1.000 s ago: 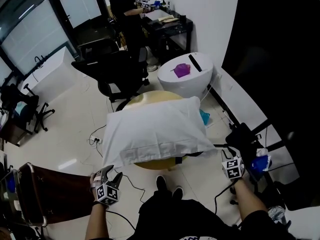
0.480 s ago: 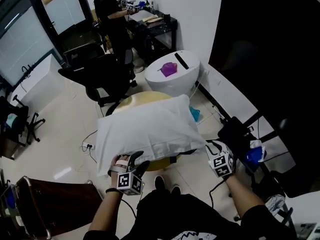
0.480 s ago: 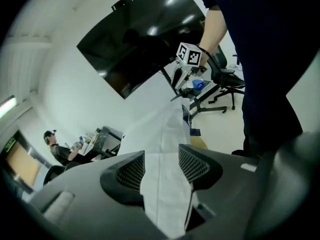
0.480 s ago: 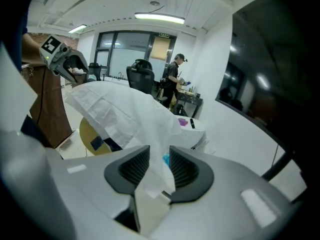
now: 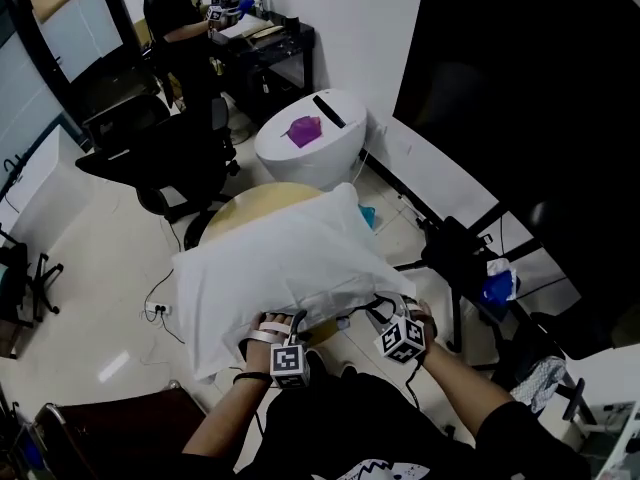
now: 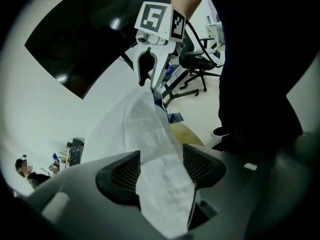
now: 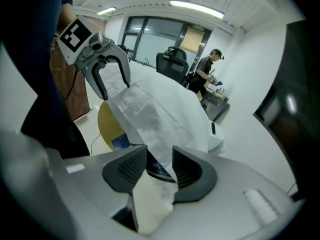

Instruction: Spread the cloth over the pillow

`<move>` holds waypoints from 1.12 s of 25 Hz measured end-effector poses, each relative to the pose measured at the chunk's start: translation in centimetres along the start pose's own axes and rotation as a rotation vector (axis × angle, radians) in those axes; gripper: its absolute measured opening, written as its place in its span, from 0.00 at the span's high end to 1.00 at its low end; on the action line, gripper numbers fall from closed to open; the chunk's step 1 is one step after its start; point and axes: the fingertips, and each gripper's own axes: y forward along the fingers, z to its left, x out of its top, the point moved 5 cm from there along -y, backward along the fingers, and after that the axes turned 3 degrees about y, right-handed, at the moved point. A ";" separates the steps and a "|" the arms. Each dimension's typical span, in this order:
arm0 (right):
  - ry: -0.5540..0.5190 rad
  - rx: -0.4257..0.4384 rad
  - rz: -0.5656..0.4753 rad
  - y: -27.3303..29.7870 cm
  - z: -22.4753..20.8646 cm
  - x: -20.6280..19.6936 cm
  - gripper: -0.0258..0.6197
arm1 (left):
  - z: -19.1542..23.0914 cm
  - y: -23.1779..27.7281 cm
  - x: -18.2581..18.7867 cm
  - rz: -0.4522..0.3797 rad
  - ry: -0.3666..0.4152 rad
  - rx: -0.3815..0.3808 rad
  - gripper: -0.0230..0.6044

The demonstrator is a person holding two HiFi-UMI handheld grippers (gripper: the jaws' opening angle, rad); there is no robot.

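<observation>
A white cloth (image 5: 275, 268) lies over a bulky pillow on a round yellow table (image 5: 240, 208); the pillow itself is hidden under it. My left gripper (image 5: 283, 340) is at the cloth's near edge, its jaws opening with the cloth's hem (image 6: 162, 184) lying between them. My right gripper (image 5: 408, 320) is at the near right corner, jaws also opening, with a fold of cloth (image 7: 157, 156) loosely between the pads. The left gripper view (image 6: 161, 166) also shows the right gripper (image 6: 149, 81). The right gripper view (image 7: 160, 166) shows the left gripper (image 7: 112, 81).
A white rounded cabinet (image 5: 330, 153) with a purple thing (image 5: 303, 130) stands behind the table. A black office chair (image 5: 150, 153) is at the left, cables (image 5: 155, 298) lie on the floor. A black stand with a blue item (image 5: 497, 288) is at the right. A person (image 5: 170, 18) works at a far desk.
Both grippers have come in from beside the table to the cloth's near edge, and the hem now lies between their jaws. The head view has swung nearer over the table.
</observation>
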 end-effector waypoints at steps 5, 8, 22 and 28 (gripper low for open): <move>-0.032 -0.007 0.063 2.2 0.9 0.0 0.67 | 0.1 0.8 -0.7 -0.002 0.082 0.008 0.66; -0.055 -0.018 0.066 2.6 1.2 0.3 0.67 | 0.6 0.2 -0.4 -0.028 0.087 0.024 0.87; -0.139 0.060 -0.009 0.6 3.2 2.9 0.85 | 1.8 -5.2 0.0 -0.149 -0.028 -0.201 0.96; -0.160 0.176 -0.006 0.1 6.3 2.6 0.95 | 0.1 -5.0 -1.3 -0.079 0.024 -0.294 0.96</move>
